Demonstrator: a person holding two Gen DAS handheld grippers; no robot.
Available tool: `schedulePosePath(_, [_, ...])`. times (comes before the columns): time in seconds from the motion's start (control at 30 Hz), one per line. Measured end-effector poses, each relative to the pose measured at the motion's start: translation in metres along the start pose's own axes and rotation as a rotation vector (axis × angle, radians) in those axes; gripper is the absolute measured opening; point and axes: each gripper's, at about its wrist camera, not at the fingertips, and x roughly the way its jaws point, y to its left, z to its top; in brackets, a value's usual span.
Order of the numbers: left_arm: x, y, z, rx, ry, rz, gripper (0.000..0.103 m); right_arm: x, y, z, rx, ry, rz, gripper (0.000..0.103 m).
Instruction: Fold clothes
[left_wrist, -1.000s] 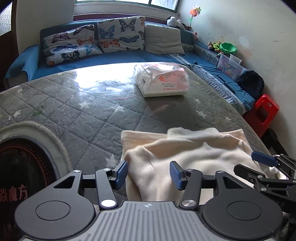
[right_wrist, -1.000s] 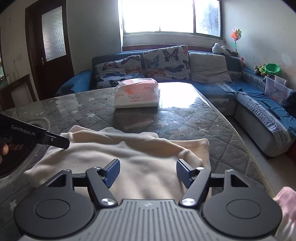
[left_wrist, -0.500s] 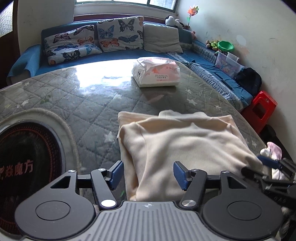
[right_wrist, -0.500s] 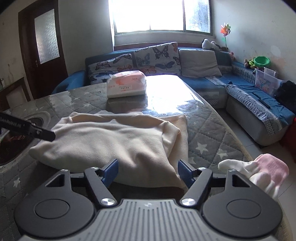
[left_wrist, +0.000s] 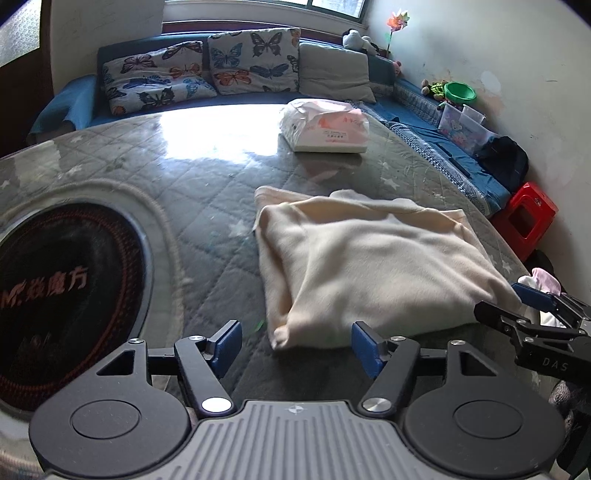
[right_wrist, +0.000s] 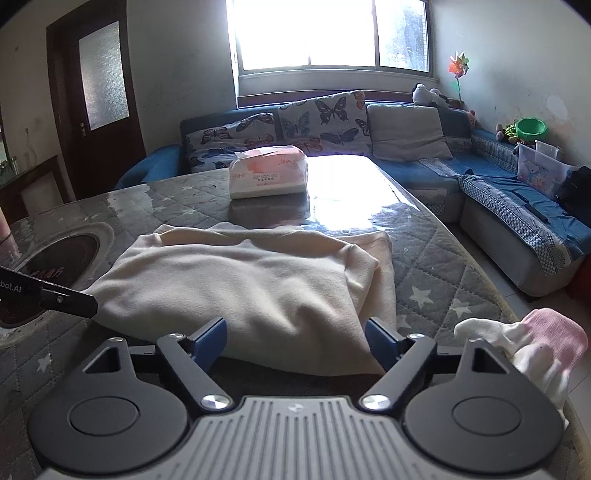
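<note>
A cream garment (left_wrist: 373, 258) lies folded in a thick rectangle on the quilted table (left_wrist: 207, 192). My left gripper (left_wrist: 295, 343) sits just short of its near left corner. Its jaws are opening; the corner lies between them and the pads do not press on it. In the right wrist view the same garment (right_wrist: 243, 284) fills the middle, and my right gripper (right_wrist: 295, 339) hovers at its near right edge. Those jaws are also opening, with cloth between them but not pinched. The right gripper's fingers (left_wrist: 535, 302) show at the far right of the left wrist view.
A tissue pack (left_wrist: 325, 127) stands beyond the garment. A round black burner (left_wrist: 66, 280) is set into the table's left side. A pink and white cloth (right_wrist: 535, 339) hangs at the right edge. A blue sofa (right_wrist: 517, 221) and a red stool (left_wrist: 524, 218) flank the table.
Both grippers have drawn back from over the garment to its near edge, and their jaws stand wider. The garment now lies flat and free on the table.
</note>
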Motion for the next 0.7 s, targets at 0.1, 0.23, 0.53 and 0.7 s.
schedulePosePath(0.1, [-0.007, 0.004, -0.009, 0.007, -0.006, 0.008, 0.073, -0.005, 0.004, -0.002, -0.006, -0.005, 0.001, 0.092])
schedulePosePath(0.23, [-0.018, 0.008, -0.021, 0.019, -0.016, 0.012, 0.08, -0.014, 0.011, -0.006, -0.007, -0.019, 0.0, 0.102])
schedulePosePath(0.53, [-0.034, 0.007, -0.046, 0.043, -0.035, 0.012, 0.094, -0.027, 0.028, -0.028, -0.005, 0.02, 0.002, 0.103])
schedulePosePath(0.7, [-0.042, 0.006, -0.058, 0.048, -0.041, 0.017, 0.101, -0.035, 0.037, -0.035, 0.001, 0.028, -0.007, 0.103])
